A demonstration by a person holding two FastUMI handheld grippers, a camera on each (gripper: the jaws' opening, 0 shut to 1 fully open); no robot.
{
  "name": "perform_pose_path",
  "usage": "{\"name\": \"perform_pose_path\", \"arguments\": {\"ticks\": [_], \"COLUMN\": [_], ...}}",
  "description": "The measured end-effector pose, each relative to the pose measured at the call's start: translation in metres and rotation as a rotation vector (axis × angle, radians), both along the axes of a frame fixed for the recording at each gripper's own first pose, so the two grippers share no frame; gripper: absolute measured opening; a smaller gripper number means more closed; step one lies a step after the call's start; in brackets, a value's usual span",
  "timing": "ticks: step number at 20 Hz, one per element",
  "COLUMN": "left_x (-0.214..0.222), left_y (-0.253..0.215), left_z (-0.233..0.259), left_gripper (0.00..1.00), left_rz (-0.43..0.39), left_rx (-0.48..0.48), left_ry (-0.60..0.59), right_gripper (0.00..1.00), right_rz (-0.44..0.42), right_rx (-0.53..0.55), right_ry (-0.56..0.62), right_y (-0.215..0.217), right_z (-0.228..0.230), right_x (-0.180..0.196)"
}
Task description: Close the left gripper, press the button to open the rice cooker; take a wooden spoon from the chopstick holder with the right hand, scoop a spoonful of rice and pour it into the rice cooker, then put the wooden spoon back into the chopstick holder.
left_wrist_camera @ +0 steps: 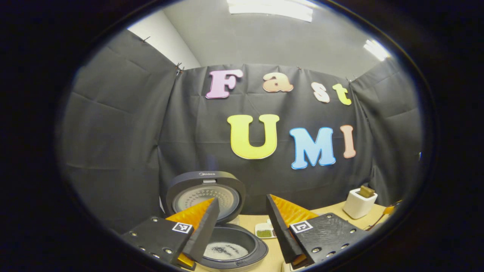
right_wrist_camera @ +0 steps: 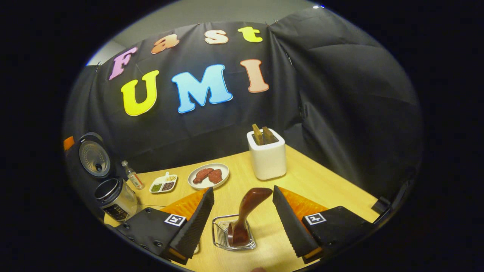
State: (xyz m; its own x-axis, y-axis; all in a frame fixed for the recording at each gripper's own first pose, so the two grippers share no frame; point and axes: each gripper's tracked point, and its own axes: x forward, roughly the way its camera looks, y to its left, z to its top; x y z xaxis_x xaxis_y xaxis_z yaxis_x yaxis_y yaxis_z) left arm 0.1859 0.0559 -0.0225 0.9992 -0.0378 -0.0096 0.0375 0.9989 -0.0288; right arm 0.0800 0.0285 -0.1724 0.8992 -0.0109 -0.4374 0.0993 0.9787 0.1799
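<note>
In the left gripper view the rice cooker (left_wrist_camera: 227,241) stands open with its lid (left_wrist_camera: 206,194) raised, and pale grains with dark specks lie in the inner pot. My left gripper (left_wrist_camera: 242,199) is open just above and in front of it, holding nothing. In the right gripper view a dark wooden spoon (right_wrist_camera: 247,209) stands tilted in a wire chopstick holder (right_wrist_camera: 221,236) on the table. My right gripper (right_wrist_camera: 242,189) is open, a finger on each side of the spoon's handle without touching it. The open rice cooker (right_wrist_camera: 113,196) sits far to the left.
A white toaster (right_wrist_camera: 266,156) with two slices stands at the back of the wooden table (right_wrist_camera: 321,185). A plate of meat (right_wrist_camera: 208,175), a divided dish of beans (right_wrist_camera: 163,184) and a small bottle (right_wrist_camera: 132,175) lie between the toaster and the cooker.
</note>
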Motion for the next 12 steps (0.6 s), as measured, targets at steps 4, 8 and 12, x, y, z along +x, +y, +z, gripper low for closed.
{"name": "perform_pose_path", "arguments": {"ticks": [4,8,12], "left_x": [0.014,0.036,0.068], "left_y": [0.011,0.028,0.048], "left_z": [0.008,0.020,0.026], "left_gripper": [0.77,0.77,0.77], "left_rz": [0.022,0.050,0.075], "left_rx": [0.017,0.037,0.045], "left_ry": [0.002,0.001,0.016], "right_gripper": [0.98,0.98,0.98], "right_rz": [0.008,0.008,-0.005], "right_rx": [-0.106,-0.135,-0.149], "right_ry": [-0.086,-0.144,-0.165], "right_y": [-0.010,-0.008,-0.004], "right_z": [0.043,0.073,0.081], "right_x": [-0.003,-0.007,-0.012]}}
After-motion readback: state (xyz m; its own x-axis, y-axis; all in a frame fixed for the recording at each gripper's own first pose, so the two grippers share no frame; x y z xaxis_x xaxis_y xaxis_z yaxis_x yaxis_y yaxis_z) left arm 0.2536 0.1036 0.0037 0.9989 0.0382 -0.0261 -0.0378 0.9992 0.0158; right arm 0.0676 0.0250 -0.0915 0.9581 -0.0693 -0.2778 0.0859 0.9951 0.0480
